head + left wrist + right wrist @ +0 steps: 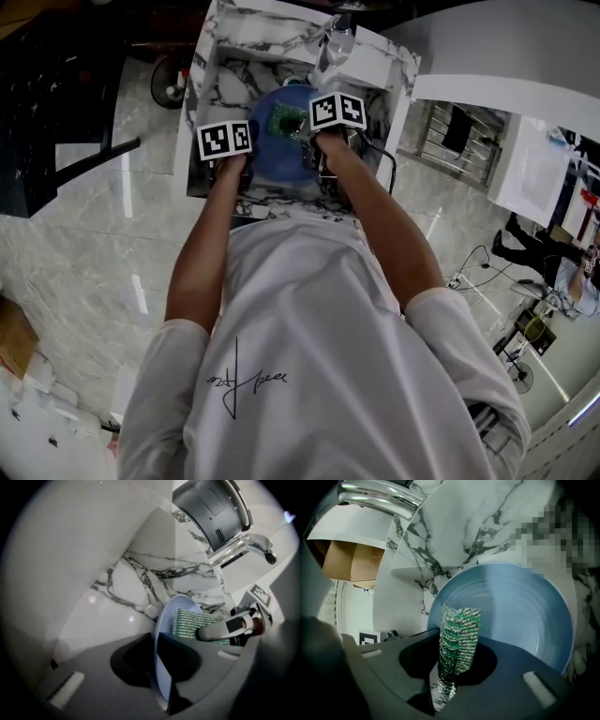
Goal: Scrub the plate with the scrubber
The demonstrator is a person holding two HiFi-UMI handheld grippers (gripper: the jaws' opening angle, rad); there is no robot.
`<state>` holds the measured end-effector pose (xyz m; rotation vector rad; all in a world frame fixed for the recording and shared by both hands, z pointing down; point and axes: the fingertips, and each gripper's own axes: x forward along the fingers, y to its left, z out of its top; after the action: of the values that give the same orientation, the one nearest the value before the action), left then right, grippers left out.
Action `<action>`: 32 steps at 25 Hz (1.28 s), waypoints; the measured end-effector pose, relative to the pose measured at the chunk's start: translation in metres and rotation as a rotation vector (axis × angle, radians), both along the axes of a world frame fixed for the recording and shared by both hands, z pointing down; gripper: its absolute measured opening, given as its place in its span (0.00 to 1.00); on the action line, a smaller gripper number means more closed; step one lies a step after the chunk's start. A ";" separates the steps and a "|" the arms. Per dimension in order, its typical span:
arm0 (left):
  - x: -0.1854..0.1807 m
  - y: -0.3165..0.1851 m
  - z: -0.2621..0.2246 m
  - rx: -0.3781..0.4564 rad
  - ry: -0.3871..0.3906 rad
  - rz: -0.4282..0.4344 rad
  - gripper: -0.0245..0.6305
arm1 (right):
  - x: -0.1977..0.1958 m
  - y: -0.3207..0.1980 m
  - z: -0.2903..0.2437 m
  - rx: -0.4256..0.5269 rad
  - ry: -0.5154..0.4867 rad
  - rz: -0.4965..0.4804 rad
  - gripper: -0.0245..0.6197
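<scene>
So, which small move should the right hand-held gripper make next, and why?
Probably sweep the scrubber across the plate toward its middle. The right hand-held gripper clamps it near the plate's edge, most of the blue face lies beyond it, and the left hand-held gripper grips the rim.

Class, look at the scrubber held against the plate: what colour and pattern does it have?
The scrubber is green with silvery stripes, clearest in the right gripper view.

head view looks steeply down; both gripper views, close in, apparently share the plate (520, 611)
</scene>
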<state>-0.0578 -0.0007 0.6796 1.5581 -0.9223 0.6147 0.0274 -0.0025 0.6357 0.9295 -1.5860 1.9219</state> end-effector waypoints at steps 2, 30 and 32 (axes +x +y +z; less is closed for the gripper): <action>0.000 0.000 0.000 0.003 0.000 0.000 0.17 | -0.005 -0.001 0.002 -0.001 0.002 -0.017 0.15; -0.001 0.001 0.000 -0.006 0.012 -0.007 0.17 | -0.001 0.002 0.017 -0.034 -0.014 -0.083 0.15; -0.001 0.000 0.001 -0.005 0.010 -0.005 0.17 | 0.002 0.001 0.017 -0.038 -0.011 -0.082 0.15</action>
<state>-0.0584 -0.0005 0.6804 1.5527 -0.9161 0.6053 0.0298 -0.0019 0.6531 0.8270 -1.5638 1.8967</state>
